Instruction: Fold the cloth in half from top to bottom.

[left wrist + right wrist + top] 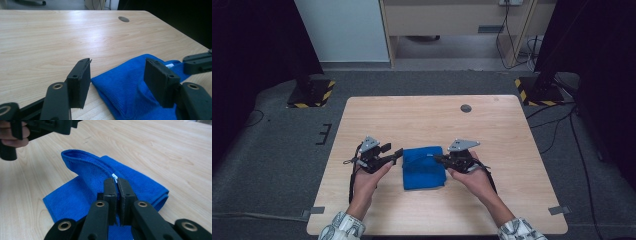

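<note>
Gripper first, on my left: the left gripper (398, 152) sits just off the left edge of the blue cloth (424, 167), its jaws spread wide and holding nothing. In the left gripper view the cloth's near corner lies between those two jaws, low on the tabletop (422, 117), so I judge I am lining up to take that edge rather than merely resting beside it.

The cloth itself lies folded near the middle of the tabletop, between my two hands, toward my side. One layer is not flat: in the right gripper view a fold rises in a soft arch off the layers beneath.

That lift comes from my right gripper (438, 159), whose jaws are pressed together on the cloth's right-hand side, pinching the edge close to a small white tag (114, 176). I hold it there, I think, to keep the top layer raised and give the other gripper room underneath. Farther back a dark round grommet (466, 108) is set in the wood, well apart from everything.
</note>
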Tool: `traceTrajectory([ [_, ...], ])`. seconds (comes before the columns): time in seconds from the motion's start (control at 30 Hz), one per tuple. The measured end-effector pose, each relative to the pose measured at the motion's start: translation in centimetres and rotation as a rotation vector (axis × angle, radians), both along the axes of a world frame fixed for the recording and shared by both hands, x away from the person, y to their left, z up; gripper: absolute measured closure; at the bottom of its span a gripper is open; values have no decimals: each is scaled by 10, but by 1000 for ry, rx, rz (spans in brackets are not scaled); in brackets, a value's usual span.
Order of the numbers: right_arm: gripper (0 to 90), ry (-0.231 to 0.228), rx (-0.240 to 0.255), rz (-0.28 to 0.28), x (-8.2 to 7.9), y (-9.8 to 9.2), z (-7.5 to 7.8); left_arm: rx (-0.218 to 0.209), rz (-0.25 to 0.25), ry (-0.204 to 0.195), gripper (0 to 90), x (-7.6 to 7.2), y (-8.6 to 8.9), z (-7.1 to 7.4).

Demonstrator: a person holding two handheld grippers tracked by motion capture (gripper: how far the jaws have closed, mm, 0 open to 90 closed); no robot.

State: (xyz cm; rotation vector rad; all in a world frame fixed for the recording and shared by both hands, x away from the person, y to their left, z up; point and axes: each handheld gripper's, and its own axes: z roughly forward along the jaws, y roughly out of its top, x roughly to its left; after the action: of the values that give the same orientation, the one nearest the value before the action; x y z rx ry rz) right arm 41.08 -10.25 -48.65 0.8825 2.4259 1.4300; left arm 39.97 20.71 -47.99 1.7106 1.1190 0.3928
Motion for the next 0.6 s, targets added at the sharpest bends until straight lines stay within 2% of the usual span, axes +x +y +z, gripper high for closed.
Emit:
traceTrajectory([
  [0.2, 853, -1, -5, 13, -5, 0, -2, -4, 23, 13, 372, 2, 4, -4],
  [0.6, 819, 24, -19, 24, -17, -6, -16, 16, 29, 29, 370, 3, 6, -10],
])
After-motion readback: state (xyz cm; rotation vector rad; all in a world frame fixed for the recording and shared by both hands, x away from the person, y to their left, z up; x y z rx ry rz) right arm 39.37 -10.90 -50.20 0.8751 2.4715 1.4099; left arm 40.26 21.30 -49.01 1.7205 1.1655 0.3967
